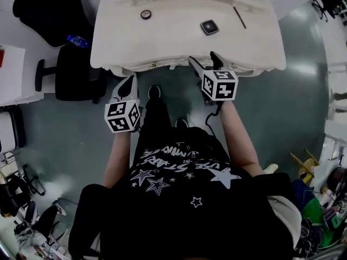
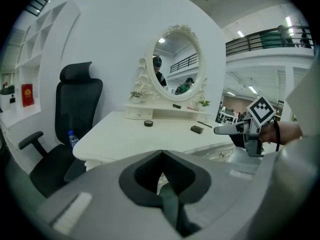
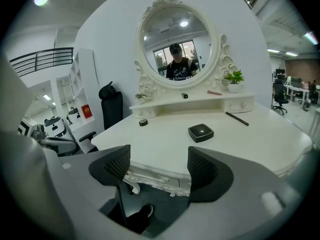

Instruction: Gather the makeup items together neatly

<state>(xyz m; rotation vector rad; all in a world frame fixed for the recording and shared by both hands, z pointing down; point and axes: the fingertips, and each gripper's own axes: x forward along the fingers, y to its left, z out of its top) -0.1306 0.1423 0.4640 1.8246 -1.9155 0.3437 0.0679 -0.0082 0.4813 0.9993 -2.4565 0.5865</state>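
The black compact (image 1: pixel 209 26) lies on the white counter (image 1: pixel 173 45), a round jar (image 1: pixel 146 14) to its left and a pencil (image 1: pixel 239 17) to its right. Before the compact, the left claw (image 1: pixel 130 80) is clenched on nothing and the right claw (image 1: pixel 203 58) is released.

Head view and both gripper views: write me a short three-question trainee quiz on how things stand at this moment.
1. True or false: the left gripper has its jaws together with nothing between them.
2. Which makeup item on the white dressing table lies nearest the open right gripper?
A. black square compact
B. small round black jar
C. thin black pencil
3. Fill in: the blue-capped clear water bottle rests on the seat of a ____ beside the table.

Key
1. True
2. A
3. black office chair
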